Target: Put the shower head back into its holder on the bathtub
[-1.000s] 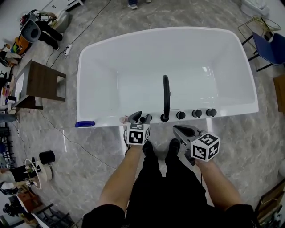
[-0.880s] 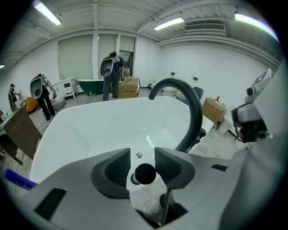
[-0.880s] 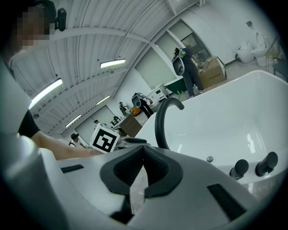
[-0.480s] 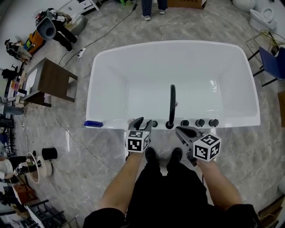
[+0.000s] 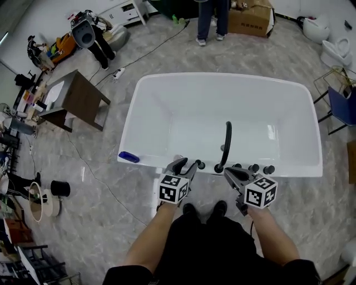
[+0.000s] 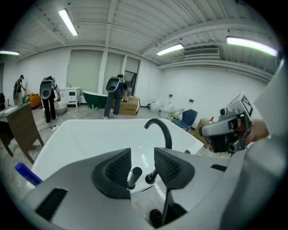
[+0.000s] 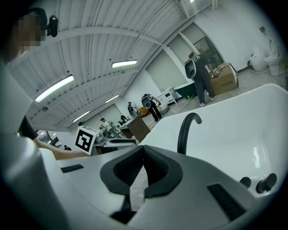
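A white bathtub [image 5: 146, 162] has a black arched faucet [image 5: 226, 142] on its near rim. My left gripper [image 5: 188, 162] is open at that rim, left of the faucet. A slim chrome stick with a black tip [image 6: 133, 176], seemingly the shower head's handle, stands upright between its jaws, untouched. A black knob [image 6: 150, 178] sits just beside it. My right gripper [image 5: 229, 172] is shut and empty, just short of the rim near the faucet base. In the right gripper view the faucet [image 7: 184, 130] rises beyond the gripper's [image 7: 143, 155] closed jaws.
Two more black knobs [image 5: 261, 168] sit on the rim right of the faucet. A blue object [image 5: 128, 157] lies on the rim's left corner. A brown table [image 5: 78, 100] stands left of the tub, with cables on the floor. A person [image 5: 214, 16] stands beyond the tub.
The head view has tilted up, so the tub sits lower in frame. Both grippers stay at the near rim; the right one now reaches closer to the faucet base.
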{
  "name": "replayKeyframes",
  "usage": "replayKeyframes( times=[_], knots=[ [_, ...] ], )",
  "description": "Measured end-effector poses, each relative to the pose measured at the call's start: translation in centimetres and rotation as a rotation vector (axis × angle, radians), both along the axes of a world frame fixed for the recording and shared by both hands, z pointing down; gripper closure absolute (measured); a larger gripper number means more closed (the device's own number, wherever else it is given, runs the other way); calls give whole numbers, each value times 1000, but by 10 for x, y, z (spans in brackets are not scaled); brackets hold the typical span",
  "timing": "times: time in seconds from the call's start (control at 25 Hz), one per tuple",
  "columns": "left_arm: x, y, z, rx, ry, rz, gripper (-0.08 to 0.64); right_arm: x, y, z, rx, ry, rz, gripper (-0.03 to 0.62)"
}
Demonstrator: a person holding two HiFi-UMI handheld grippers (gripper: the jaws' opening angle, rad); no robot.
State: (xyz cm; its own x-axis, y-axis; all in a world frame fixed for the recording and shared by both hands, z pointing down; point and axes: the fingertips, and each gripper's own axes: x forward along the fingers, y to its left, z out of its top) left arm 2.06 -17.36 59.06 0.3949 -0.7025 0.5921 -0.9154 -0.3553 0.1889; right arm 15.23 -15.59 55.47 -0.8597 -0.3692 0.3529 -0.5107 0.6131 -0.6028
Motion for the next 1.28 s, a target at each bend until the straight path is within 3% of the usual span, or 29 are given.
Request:
replayKeyframes(
  times=[0.2, 0.36, 0.56, 0.76, 0.92, 1.08, 1.28],
  knots=[
    [-10, 11, -31, 43, 76, 32, 468, 5, -5, -17, 29, 30, 48, 575],
    [-40, 15, -59, 116, 136, -25, 491, 4, -6, -24, 46, 49, 102, 575],
    [-93, 19, -75, 138, 17, -114, 519, -22, -11, -52, 111, 45, 126, 575],
    [-116, 17, -99, 187, 2, -86, 545, -57, -13, -84, 207, 54, 84, 575],
    [-124, 5, -141, 274, 15, -63, 545, -77, -24, -123, 279, 30, 43, 575],
    [-122, -7, -194, 408, 37, -8, 545, -82, -48, -162, 359, -3, 17, 575],
    [-117, -31, -234, 488, 11, -26, 545, -75, -82, -219, 496, -71, 36, 575]
  ],
)
